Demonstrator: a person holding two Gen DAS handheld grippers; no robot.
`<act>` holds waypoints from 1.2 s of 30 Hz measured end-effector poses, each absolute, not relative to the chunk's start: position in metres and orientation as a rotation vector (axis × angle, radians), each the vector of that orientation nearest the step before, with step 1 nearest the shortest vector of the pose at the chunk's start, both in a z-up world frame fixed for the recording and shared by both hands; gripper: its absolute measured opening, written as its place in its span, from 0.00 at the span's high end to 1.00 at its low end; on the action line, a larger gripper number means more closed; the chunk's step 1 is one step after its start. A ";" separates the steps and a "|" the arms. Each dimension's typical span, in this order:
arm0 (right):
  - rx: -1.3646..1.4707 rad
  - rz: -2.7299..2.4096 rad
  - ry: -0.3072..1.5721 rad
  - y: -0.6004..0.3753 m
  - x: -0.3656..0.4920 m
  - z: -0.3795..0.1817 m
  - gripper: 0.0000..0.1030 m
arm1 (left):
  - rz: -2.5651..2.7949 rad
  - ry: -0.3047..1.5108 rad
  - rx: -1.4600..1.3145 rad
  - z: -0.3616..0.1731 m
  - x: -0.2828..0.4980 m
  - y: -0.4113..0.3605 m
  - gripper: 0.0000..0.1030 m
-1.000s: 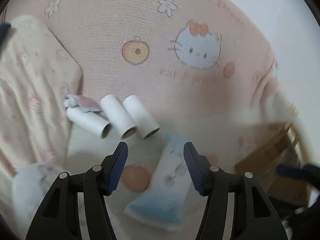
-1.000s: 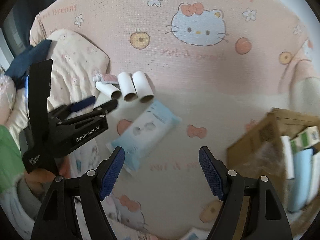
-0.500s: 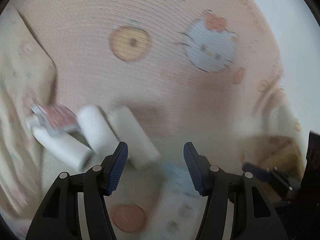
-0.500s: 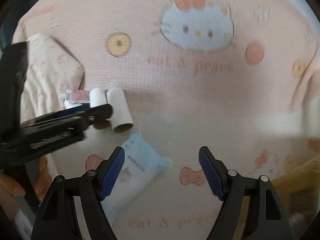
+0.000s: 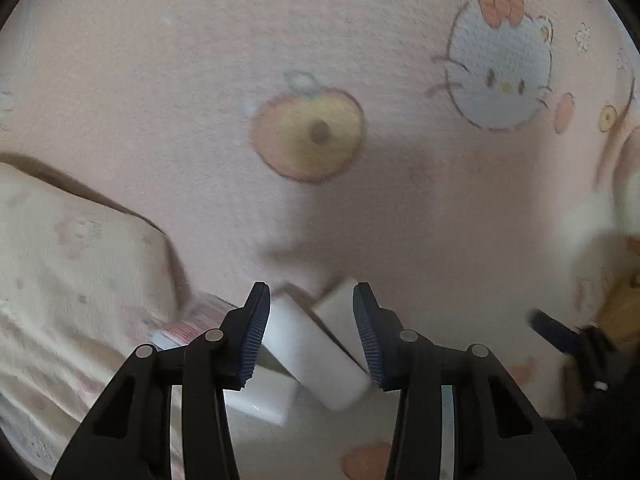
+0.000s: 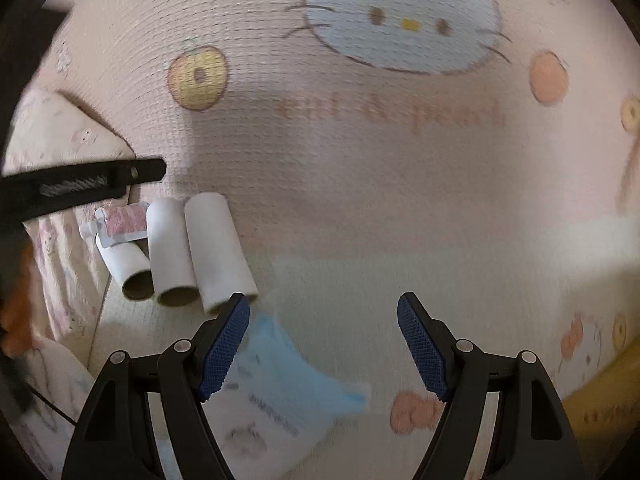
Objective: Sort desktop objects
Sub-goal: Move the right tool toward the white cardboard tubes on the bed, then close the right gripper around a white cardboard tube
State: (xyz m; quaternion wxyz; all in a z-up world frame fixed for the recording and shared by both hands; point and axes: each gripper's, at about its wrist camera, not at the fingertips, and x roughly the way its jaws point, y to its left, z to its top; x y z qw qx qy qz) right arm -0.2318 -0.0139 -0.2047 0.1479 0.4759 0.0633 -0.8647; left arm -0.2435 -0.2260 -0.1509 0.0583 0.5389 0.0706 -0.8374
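White tubes (image 5: pixel 316 356) lying side by side just under left claw (image 5: pixel 311 336), long way slanting between its closing, not yet touching jaws; blue pack (image 6: pixel 280 392) past the tubes, under right claw (image 6: pixel 323 344), wide open, empty.

Your views are dim and soft, motion-blurred throughout; a broad shadow crosses the blanket (image 6: pixel 360 200), fisheye bending and darkening every edge, without glare.

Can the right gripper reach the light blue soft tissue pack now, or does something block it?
Probably yes: the right gripper is open just above the light blue tissue pack, with nothing over it.
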 end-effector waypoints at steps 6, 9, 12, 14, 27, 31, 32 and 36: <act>1.407 -2.478 0.083 -0.016 -0.250 -0.218 0.27 | -2.167 0.663 1.972 -0.201 -0.271 -0.257 0.53; 1.426 -2.427 0.047 -0.020 -0.255 -0.222 0.27 | -2.160 0.662 1.955 -0.204 -0.272 -0.260 0.53; 1.413 -2.361 0.093 -0.031 -0.258 -0.222 0.27 | -2.175 0.778 1.971 -0.207 -0.273 -0.262 0.53; 1.414 -2.323 0.135 -0.041 -0.259 -0.221 0.27 | -2.170 0.845 1.958 -0.211 -0.272 -0.264 0.53; 1.497 -2.138 0.089 -0.060 -0.278 -0.244 0.36 | -2.102 1.087 1.945 -0.238 -0.266 -0.266 0.54; 1.494 -2.082 0.032 -0.060 -0.280 -0.248 0.47 | -2.115 1.003 1.956 -0.237 -0.267 -0.259 0.57; 1.489 -2.070 0.031 -0.061 -0.280 -0.248 0.49 | -2.117 0.982 1.961 -0.237 -0.267 -0.257 0.58; 1.483 -2.028 0.039 -0.065 -0.279 -0.248 0.59 | -2.101 0.985 1.965 -0.238 -0.265 -0.256 0.58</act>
